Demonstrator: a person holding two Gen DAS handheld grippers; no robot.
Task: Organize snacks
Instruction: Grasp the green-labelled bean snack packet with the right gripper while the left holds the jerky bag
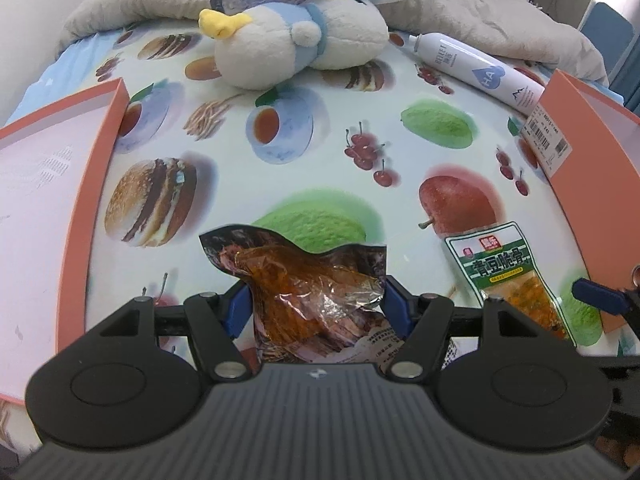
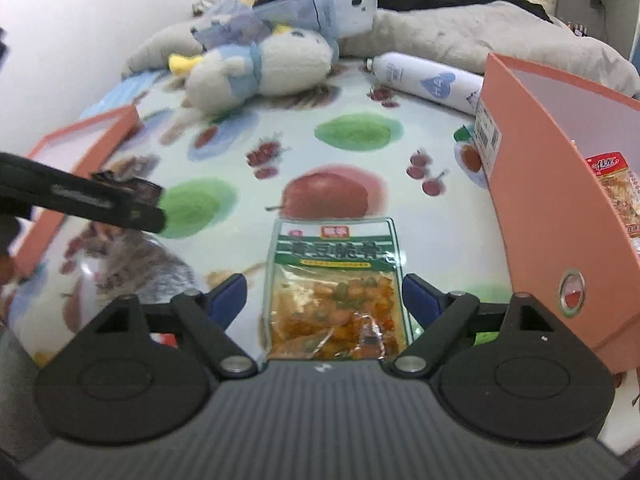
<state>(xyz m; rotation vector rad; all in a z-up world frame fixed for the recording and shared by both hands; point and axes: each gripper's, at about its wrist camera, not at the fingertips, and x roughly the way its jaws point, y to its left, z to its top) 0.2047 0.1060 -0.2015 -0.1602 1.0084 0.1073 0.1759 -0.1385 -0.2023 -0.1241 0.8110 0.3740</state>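
Lower end of dark crinkled foil snack packet (image 1: 316, 300) hidden behind tongs body; red-labelled snack bag (image 2: 612, 192) cut off by right edge; black left tongs (image 2: 150, 204) blurred.

Bed with food-print sheet (image 1: 340, 168). Lying on it: plush bird (image 1: 296, 48), white spray bottle (image 1: 476, 70), green-label snack packet (image 2: 336, 280), two orange boxes (image 1: 60, 200) (image 2: 552, 184) at either side.

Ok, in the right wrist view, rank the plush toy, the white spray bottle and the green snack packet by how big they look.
1. Green snack packet, though it lies nearest the camera, so this is unsure.
2. Plush toy.
3. White spray bottle.
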